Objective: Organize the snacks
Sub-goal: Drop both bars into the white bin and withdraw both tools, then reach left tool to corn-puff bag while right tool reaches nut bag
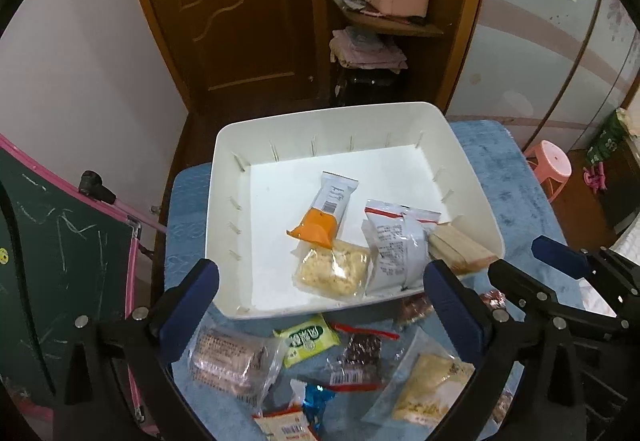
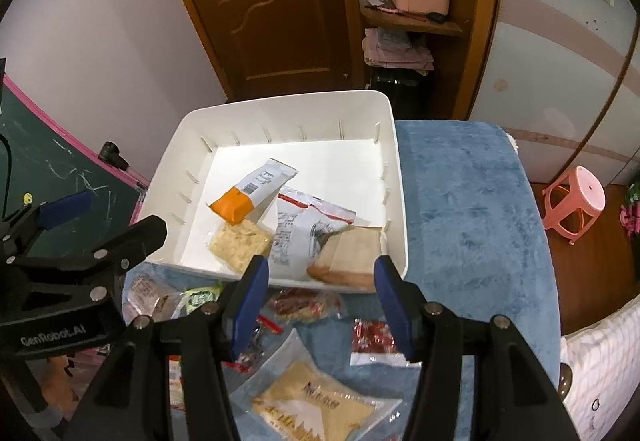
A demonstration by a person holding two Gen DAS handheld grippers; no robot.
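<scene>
while both hand-held grippers gape empty, four snacks (image 1: 394, 249) fill the bin (image 1: 240, 145).

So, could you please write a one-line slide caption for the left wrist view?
Open left gripper above a white bin holding four snack packets, with more packets loose on the blue cloth.

bin: white plastic bin (image 1: 224, 169), open-topped, on the blue-covered surface.
in the bin: orange-and-white packet (image 1: 326, 211) lying flat; clear-wrapped pale crumbly cake (image 1: 334, 273) touching its orange end; white printed bag with red strip (image 1: 394, 245) beside it; tan wafer pack (image 1: 460, 247) against the wall.
outside: green packet (image 1: 310, 339), dark-red snack bag (image 1: 358, 359) and yellow cake bag (image 1: 430, 385), loose before the bin.
</scene>
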